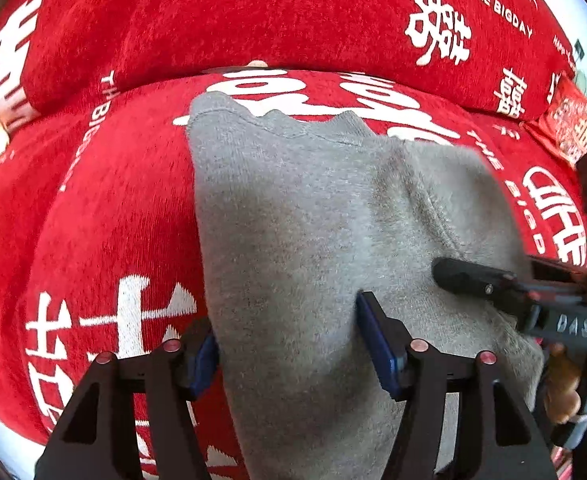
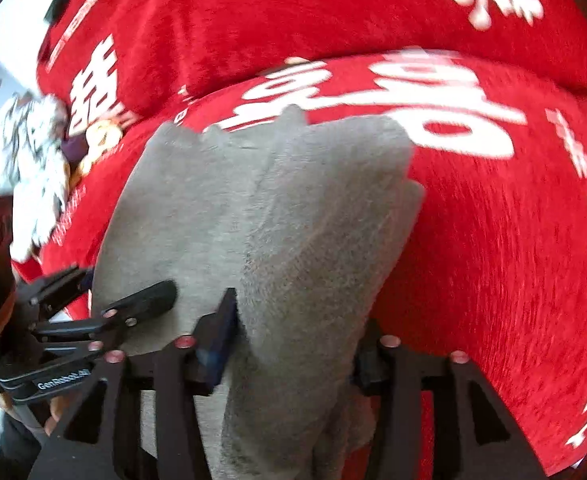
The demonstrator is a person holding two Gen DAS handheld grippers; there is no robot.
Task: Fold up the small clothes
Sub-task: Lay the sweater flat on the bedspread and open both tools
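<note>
left tool [image 1: 289,336] wide – astride grey garment [image 1: 313,208]; right tool [image 2: 297,340] likewise | red cover [image 1: 113,208]

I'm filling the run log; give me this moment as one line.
stage: mid-fold | item: grey garment on red cover | left claw: open around garment | right claw: open around garment fold

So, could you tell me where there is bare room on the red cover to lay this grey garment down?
The red cover is bare to the right of the grey garment, up to the back cushion. A smaller bare strip lies to its left. The far left end is crowded with a patterned white bundle, and the left gripper works on that side.
</note>
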